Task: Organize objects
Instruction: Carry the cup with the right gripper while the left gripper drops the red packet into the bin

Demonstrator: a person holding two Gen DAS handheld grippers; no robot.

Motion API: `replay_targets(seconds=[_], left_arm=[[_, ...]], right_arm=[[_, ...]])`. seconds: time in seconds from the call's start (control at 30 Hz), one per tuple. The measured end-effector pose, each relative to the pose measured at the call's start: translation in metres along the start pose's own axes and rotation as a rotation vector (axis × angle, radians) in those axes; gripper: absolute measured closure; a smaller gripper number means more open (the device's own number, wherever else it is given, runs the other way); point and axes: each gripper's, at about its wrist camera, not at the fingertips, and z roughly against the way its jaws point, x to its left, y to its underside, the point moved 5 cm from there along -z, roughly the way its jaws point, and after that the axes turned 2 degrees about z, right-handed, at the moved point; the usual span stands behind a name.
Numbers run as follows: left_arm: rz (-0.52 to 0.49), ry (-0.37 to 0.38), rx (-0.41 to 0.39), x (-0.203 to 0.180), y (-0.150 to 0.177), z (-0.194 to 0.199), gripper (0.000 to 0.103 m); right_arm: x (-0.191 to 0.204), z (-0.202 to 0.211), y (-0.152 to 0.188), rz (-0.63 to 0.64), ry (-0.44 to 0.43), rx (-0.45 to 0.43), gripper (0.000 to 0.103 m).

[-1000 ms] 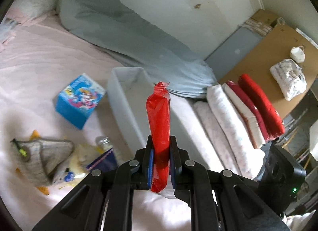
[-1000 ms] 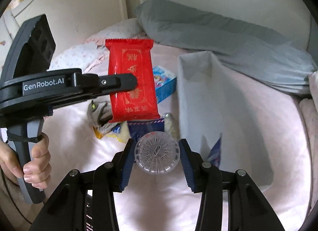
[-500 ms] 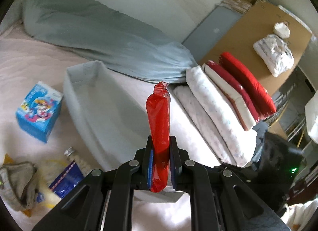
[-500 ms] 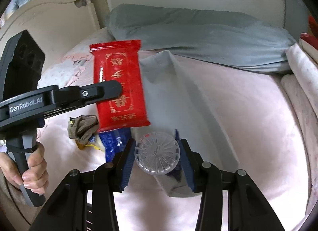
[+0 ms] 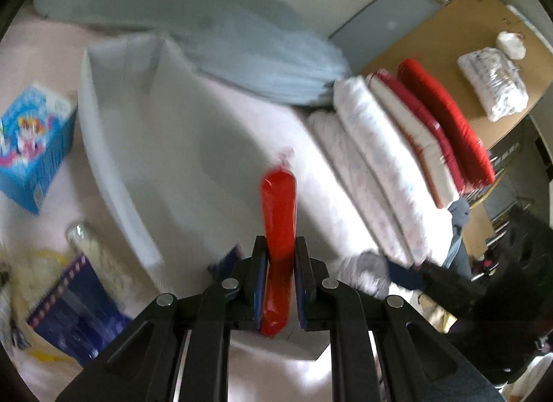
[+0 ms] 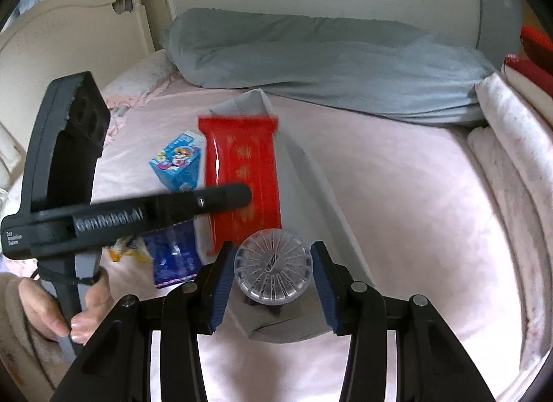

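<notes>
My left gripper (image 5: pixel 279 253) is shut on a red packet (image 5: pixel 278 208), held upright above the inside of a pale grey fabric bin (image 5: pixel 114 146). From the right wrist view the left gripper (image 6: pixel 238 194) reaches in from the left, a hand on its grip, with the red packet (image 6: pixel 242 167) hanging over the bin (image 6: pixel 311 174). My right gripper (image 6: pixel 273 263) is shut on a clear round container with a ribbed lid (image 6: pixel 273 270), held above the bin's near end.
On the pink bed left of the bin lie a blue tissue box (image 5: pixel 31 139), a dark blue packet (image 5: pixel 76 301) and a small bottle (image 5: pixel 79 232). A long grey pillow (image 6: pixel 328 56) lies behind it, with folded blankets (image 5: pixel 380 167) and a wooden desk (image 5: pixel 449 32) to the right.
My left gripper has carried the red packet to the right and lower, from beside the bin to over it. The right gripper swung over the bin's near end, then held still.
</notes>
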Motion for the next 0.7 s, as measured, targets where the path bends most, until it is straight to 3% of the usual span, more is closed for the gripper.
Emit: replay_targets(seconds=[0.13, 0.23, 0.33, 0.5, 0.7], left_arm=[[0.059, 0.035, 0.024, 0.010, 0.002, -0.002, 0.088], [0.119, 0.076, 0.013, 0.014, -0.002, 0.003, 0.069], [0.129, 0.087, -0.026, 0.013, -0.007, 0.012, 0.067], [0.099, 0.045, -0.051, 0.008, -0.011, 0.024, 0.066], [-0.013, -0.102, -0.081, 0.002, -0.012, 0.033, 0.066]], right_arm=[[0.002, -0.014, 0.006, 0.016, 0.020, 0.028, 0.060], [0.002, -0.019, 0.007, 0.011, 0.006, 0.044, 0.060], [0.001, -0.022, 0.008, 0.021, 0.012, 0.043, 0.060], [0.001, -0.028, 0.010, 0.035, 0.010, 0.044, 0.060], [-0.003, -0.039, 0.014, -0.023, -0.057, 0.084, 0.060]])
